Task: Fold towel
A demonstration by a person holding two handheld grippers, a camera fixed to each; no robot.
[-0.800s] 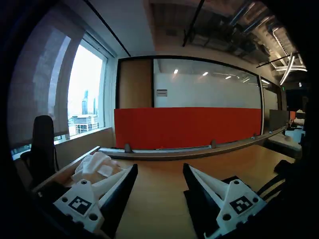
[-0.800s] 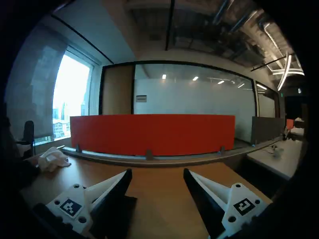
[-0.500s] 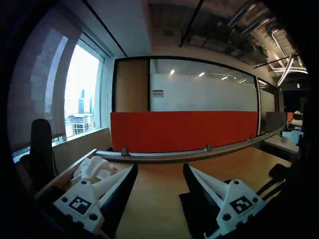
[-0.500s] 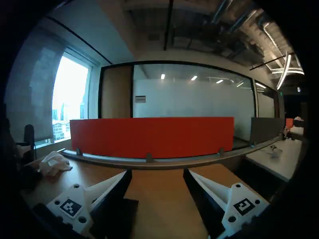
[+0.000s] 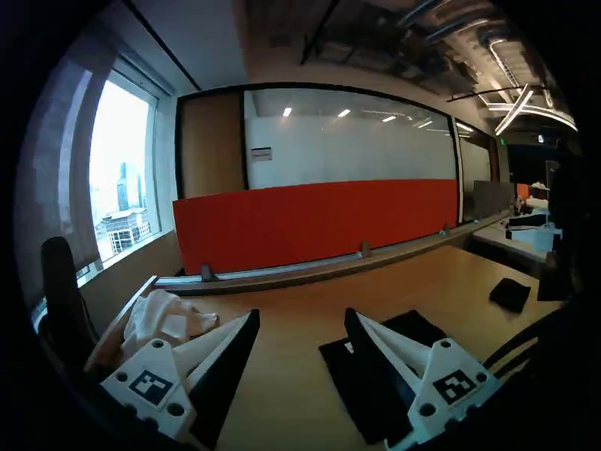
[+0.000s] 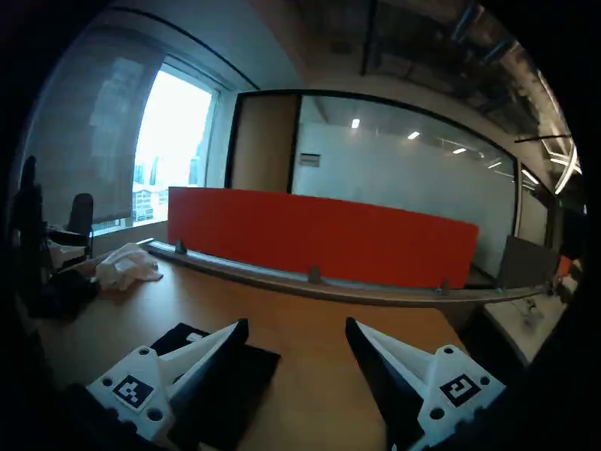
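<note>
A flat black towel lies on the wooden desk, partly under the right finger of my left gripper, which is open and holds nothing. The same black towel shows beneath the left finger of my right gripper, also open and holding nothing. A crumpled white cloth sits at the desk's left end, just beyond the left finger in the left gripper view. In the right gripper view, the white cloth lies far off to the left.
A red divider panel runs along the desk's far edge. A small dark object lies on the desk to the right. A black chair stands by the window. Another desk adjoins at the right.
Both cameras have tipped downward and shifted, so more of the desk and the black towel now shows between and under the fingers. Both grippers stayed open.
</note>
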